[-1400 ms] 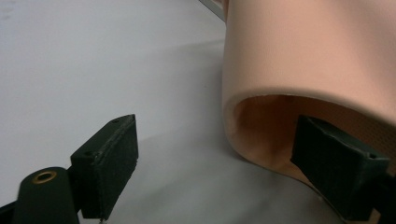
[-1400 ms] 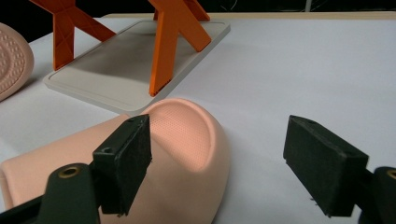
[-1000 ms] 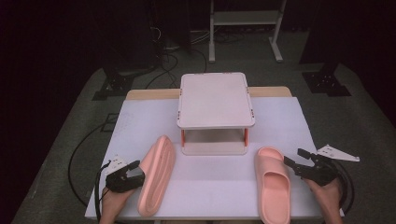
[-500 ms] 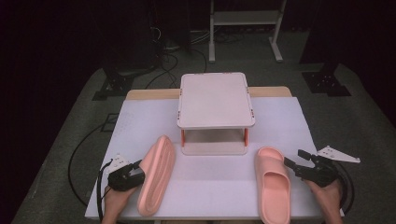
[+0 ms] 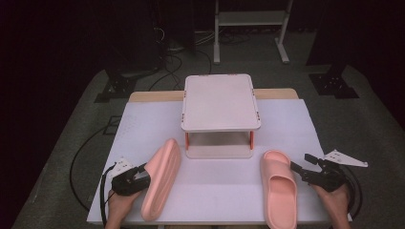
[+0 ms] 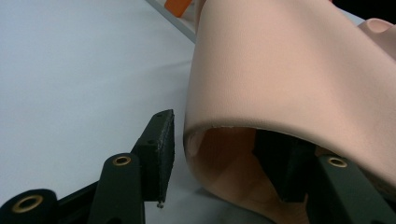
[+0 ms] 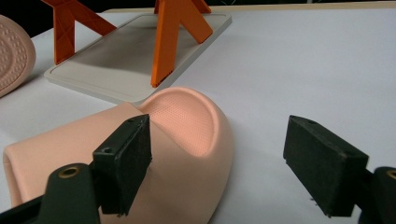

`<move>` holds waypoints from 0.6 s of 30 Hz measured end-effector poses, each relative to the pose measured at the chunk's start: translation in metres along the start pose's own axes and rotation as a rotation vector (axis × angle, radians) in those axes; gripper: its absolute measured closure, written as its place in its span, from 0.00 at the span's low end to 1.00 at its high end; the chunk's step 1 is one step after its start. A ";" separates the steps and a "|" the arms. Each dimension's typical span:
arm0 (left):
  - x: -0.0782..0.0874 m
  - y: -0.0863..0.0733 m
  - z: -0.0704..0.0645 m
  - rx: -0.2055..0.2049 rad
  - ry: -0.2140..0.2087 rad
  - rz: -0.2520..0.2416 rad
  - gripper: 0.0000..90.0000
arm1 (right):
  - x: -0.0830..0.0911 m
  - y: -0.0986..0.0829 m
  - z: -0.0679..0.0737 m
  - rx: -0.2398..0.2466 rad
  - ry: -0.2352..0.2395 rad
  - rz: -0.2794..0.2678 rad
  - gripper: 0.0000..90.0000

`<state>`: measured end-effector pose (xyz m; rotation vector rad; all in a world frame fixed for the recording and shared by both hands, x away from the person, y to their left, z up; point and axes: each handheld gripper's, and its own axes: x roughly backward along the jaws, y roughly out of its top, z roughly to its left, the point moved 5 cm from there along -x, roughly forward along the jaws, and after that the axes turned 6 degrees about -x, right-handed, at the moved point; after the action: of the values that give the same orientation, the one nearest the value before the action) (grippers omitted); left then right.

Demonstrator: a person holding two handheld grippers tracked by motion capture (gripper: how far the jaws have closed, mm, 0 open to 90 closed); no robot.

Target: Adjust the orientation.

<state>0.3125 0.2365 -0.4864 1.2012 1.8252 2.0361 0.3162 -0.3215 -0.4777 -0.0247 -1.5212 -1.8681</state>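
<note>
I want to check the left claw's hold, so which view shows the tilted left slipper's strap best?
The left gripper view: the left slipper strap sits between the left claw pads, one outside, one underneath. The high view shows it on edge, claw alongside. The right gripper view shows its dotted sole.

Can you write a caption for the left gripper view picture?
Left hand-held gripper with open jaws straddling the pink slipper's strap.

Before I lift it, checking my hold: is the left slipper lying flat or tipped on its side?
Tipped on its side. The left slipper stands on its edge, and the left gripper has one jaw inside its strap.
</note>
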 end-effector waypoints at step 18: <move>-0.003 0.008 -0.014 -0.026 -0.028 -0.032 0.50 | 0.002 0.000 0.001 -0.001 -0.001 -0.002 0.25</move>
<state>0.3081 0.2221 -0.4799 1.1795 1.7876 2.0097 0.3144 -0.3220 -0.4769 -0.0244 -1.5216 -1.8707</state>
